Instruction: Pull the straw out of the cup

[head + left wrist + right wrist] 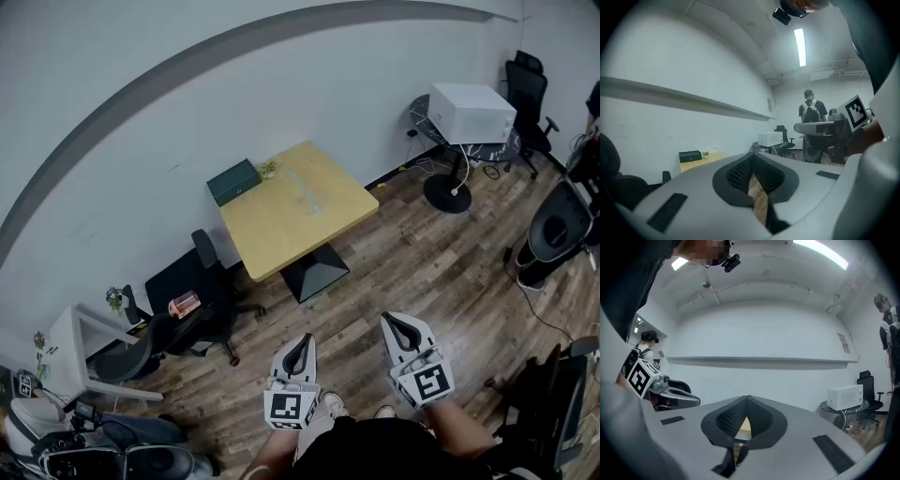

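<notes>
Room seen from above, with both tongs held level and low in the foreground, over the wooden floor (422, 253). Left tongs (303, 343): the tips meet, with only a narrow slit further back between the pads, through which floor shows; nothing is gripped. Right tongs (392, 326): closed tip to tip and likewise empty. Each carries its cube with square markers at the rear.

The bench (281, 230), a square pale-wood top on a dark pedestal, stands against the far wall, well apart from both tongs. On it, towards the wall side, rests a clear cup (306, 193), faint against the wood; the straw is too fine to make out from this height. A dark box (233, 181) lies at the back corner of the bench, with a small plant (268, 169) just beside it.

To the right, a white appliance (472, 112) sits on a round side table. A black chair (192, 300) stands left of the bench.
</notes>
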Demonstrator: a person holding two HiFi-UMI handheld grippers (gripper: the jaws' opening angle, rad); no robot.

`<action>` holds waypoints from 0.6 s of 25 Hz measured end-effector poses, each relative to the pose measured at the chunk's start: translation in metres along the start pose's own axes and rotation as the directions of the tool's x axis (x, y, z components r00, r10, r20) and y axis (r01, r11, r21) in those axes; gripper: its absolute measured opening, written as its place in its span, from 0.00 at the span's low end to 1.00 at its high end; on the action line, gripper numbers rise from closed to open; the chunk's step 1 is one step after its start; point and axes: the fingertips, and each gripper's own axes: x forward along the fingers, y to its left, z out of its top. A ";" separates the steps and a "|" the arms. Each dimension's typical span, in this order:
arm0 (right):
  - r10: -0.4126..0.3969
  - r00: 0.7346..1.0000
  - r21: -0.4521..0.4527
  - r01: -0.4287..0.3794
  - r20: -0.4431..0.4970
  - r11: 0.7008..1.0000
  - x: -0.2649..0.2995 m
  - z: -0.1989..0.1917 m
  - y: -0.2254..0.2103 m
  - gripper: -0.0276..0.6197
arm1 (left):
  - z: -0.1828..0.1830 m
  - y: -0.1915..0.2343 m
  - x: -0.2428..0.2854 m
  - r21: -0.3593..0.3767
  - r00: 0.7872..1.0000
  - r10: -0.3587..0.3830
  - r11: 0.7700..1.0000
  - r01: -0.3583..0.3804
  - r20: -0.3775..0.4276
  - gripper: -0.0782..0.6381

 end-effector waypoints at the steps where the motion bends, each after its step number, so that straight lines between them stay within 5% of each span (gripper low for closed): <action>1: -0.002 1.000 -0.001 0.002 0.003 1.000 -0.001 0.001 0.001 0.07 | 0.002 -0.002 -0.002 0.003 1.000 -0.006 1.000 0.006 -0.003 0.14; 8: -0.017 1.000 -0.005 0.017 0.013 1.000 -0.015 0.007 0.003 0.07 | 0.022 -0.015 -0.015 0.083 1.000 -0.014 0.996 0.012 0.024 0.14; 15: -0.021 0.996 0.012 0.020 0.083 1.000 -0.021 0.017 0.008 0.07 | 0.027 -0.013 -0.025 0.056 0.999 -0.002 0.998 0.000 0.034 0.14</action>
